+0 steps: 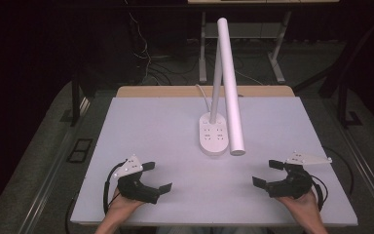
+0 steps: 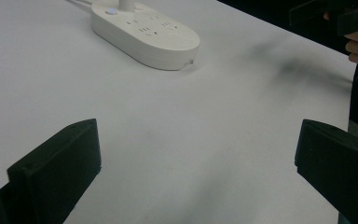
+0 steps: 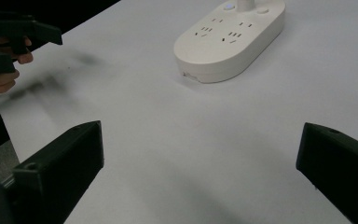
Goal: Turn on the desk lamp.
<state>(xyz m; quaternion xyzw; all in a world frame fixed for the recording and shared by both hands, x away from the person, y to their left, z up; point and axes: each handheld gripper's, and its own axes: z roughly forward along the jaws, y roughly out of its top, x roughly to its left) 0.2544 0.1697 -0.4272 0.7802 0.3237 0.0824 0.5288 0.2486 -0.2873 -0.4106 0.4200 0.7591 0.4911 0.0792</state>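
A white desk lamp stands near the middle of the white table (image 1: 165, 126). Its oval base (image 1: 213, 138) carries several sockets, and its long tube head (image 1: 230, 87) slopes down toward me. The same base (image 2: 145, 33) sits at the top of the left gripper view and as the base (image 3: 230, 37) in the right gripper view. My left gripper (image 1: 157, 176) rests open near the front left edge, nothing between its jaws. My right gripper (image 1: 268, 173) rests open near the front right, also holding nothing. Both point inward toward the lamp.
A white cord (image 1: 203, 96) runs from the lamp base to the table's far edge. Beyond the table stand desk legs (image 1: 203, 48) and loose cables on a dark floor. A wide bare stretch of table lies between the two grippers.
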